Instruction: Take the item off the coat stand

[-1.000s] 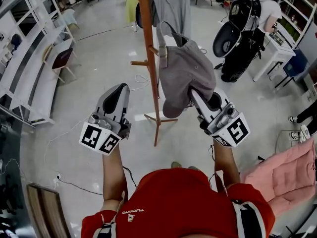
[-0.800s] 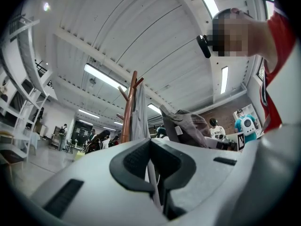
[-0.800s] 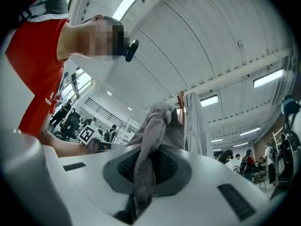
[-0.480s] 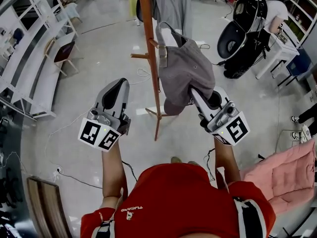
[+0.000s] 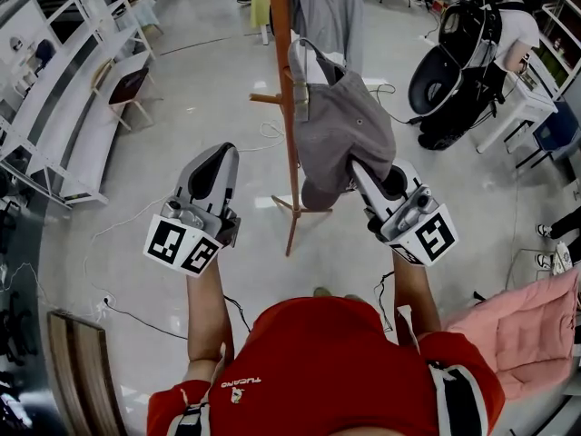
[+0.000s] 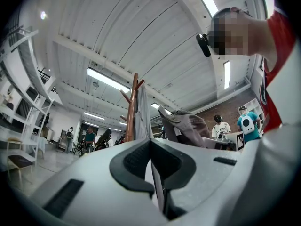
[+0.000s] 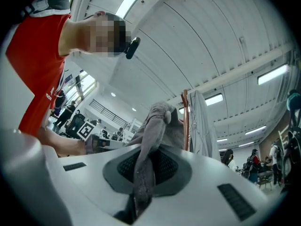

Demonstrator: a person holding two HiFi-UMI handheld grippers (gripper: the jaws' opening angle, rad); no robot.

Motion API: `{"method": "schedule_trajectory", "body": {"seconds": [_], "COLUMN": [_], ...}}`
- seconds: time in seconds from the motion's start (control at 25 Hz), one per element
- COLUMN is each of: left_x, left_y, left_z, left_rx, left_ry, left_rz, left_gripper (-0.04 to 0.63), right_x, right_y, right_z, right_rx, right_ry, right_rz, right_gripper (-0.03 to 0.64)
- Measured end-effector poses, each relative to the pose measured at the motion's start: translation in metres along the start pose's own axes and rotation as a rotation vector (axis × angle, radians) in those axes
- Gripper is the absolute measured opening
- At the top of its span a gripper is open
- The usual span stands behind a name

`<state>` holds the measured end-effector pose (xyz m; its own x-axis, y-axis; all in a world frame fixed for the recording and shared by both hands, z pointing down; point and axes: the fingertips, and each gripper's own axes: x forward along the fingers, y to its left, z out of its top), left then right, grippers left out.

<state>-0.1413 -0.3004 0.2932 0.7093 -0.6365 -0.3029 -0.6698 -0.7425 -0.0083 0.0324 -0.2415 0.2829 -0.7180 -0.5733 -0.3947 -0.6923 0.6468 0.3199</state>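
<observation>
A grey-brown cloth bag (image 5: 338, 130) hangs by its strap from a peg of the orange wooden coat stand (image 5: 287, 107). My right gripper (image 5: 360, 173) is shut on the bag's lower edge; in the right gripper view the grey fabric (image 7: 143, 168) runs down between the closed jaws. A light grey garment (image 5: 325, 12) hangs higher on the same stand. My left gripper (image 5: 215, 163) is held up left of the stand, apart from it, jaws shut with nothing in them. The left gripper view looks up at the stand (image 6: 133, 108) and bag (image 6: 187, 126).
White shelving (image 5: 54, 107) and a small chair (image 5: 127, 89) stand at the left. A black golf bag (image 5: 458, 62) and a white table (image 5: 522, 107) stand at the right, a pink cushion (image 5: 531, 330) at lower right. Cables run across the floor.
The view has drifted slightly, so the stand and bag sit a little to the right. Both grippers keep their places; the right one still holds the bag.
</observation>
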Motion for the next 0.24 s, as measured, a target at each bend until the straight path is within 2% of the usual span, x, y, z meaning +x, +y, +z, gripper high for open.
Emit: {"method": "schedule_trajectory", "body": {"seconds": [0.24], "left_x": [0.015], "left_y": [-0.002], "left_z": [0.011], "left_rx": [0.004], "left_ry": [0.004], "left_rz": [0.006], "left_gripper": [0.009], "right_x": [0.003], "right_y": [-0.017], "right_z": [0.008], "right_rx": [0.011], "right_ry": [-0.002], "right_rz": [0.005], "right_gripper": [0.037]}}
